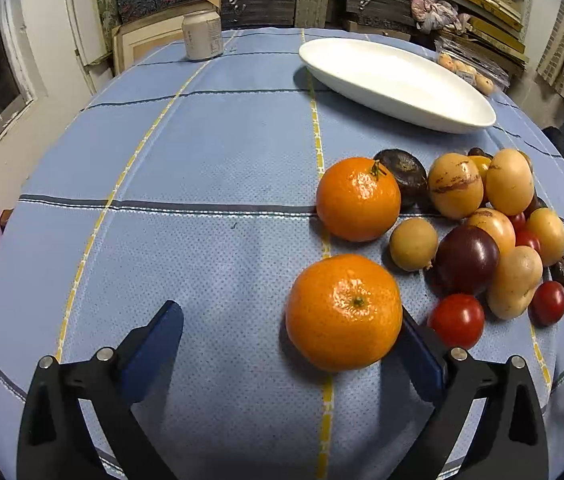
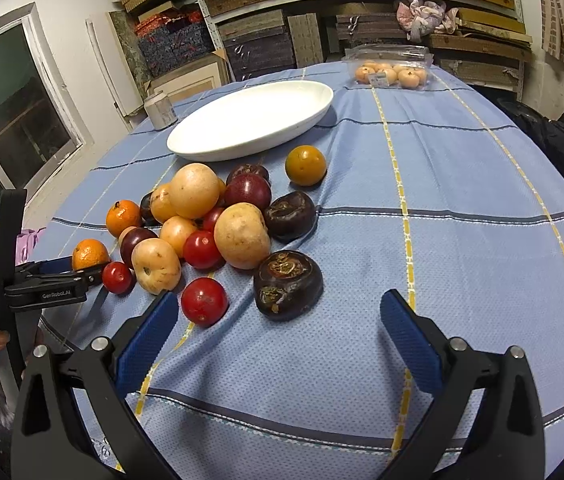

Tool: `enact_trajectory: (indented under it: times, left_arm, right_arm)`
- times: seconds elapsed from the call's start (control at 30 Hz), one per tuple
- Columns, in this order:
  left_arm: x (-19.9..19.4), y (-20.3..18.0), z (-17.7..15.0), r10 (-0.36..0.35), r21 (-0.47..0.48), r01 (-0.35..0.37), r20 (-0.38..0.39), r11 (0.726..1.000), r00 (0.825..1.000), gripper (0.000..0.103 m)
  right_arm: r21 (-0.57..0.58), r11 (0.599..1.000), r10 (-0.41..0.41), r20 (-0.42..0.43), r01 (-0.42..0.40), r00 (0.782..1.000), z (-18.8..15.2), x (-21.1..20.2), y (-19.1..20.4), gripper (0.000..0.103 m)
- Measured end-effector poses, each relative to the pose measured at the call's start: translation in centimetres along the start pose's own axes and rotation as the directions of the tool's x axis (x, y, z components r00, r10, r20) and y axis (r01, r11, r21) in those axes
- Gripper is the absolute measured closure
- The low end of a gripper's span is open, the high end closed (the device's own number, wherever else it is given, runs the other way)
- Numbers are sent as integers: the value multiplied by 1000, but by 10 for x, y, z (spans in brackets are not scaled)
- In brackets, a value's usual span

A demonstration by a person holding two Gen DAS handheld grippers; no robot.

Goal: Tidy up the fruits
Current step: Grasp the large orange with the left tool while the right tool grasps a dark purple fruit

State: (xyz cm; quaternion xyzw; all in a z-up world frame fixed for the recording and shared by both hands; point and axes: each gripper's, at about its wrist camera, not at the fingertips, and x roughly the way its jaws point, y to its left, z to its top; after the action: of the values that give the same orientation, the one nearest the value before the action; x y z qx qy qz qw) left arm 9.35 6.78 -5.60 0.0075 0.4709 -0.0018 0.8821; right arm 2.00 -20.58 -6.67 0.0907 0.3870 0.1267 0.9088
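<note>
On the desk [image 2: 461, 240] the fruit pile [image 2: 218, 232] lies before the dish [image 2: 250, 124], a jar [image 2: 160, 109] stands left of the dish, a fruit box [image 2: 391, 70] sits behind to the right, and two mandarins [image 1: 343, 312] lie left of the pile.

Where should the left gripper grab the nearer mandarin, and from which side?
Grip the nearer mandarin across its widest middle, coming from above. It sits stem-up on the cloth, between the open left gripper, its left flank clear; a cherry tomato lies close on the right.
</note>
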Motion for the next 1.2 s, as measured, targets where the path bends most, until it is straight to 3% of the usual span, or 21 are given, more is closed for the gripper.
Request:
enact_trajectory:
  times: [0.03,0.07,0.1,0.23,0.3,0.63,0.7,0.87,1.1,1.17,1.2]
  left_arm:
    - [-3,-2,-1,-11,5,11,12,1000,1000,8]
    - [-7,-7,-1,-21,17,21,29,1000,999,24]
    - [-11,-12,-1,-28,39,26,56,999,998,31]
    - [-16,-16,-2,-50,46,46,93,998,994,39]
    - [-20,-11,-4,-76,25,73,110,997,991,54]
    - [-22,-16,-4,-153,32,151,107,988,982,56]
    - [-21,-14,-2,-165,23,164,108,986,980,56]
    - [-21,-9,0,-192,5,193,110,981,975,55]
    - [-21,-10,0,-220,15,220,110,975,969,55]
    - [-21,-10,0,-226,10,227,106,974,968,55]
    - [-20,-9,0,-227,9,228,105,974,968,55]
  right_arm:
    - [0,1000,1,1,-1,1000,0,0,0,4]
    - [2,1000,2,-2,-2,1000,0,0,-1,4]
    - [3,1000,3,-5,-3,1000,0,1,-2,4]
    - [-1,1000,6,-9,-6,1000,0,2,-1,4]
    - [1,1000,6,-9,-6,1000,0,2,-2,4]
    - [5,999,39,-61,-38,997,4,11,-4,4]
    - [-31,999,8,-78,-10,997,5,15,-2,5]
    - [-95,995,-42,-101,32,994,11,26,-1,29]
    - [-124,992,-46,-157,26,987,20,51,4,34]
    - [-159,987,-58,-156,33,986,20,53,10,52]
    - [-179,983,-76,-154,47,985,20,54,13,53]
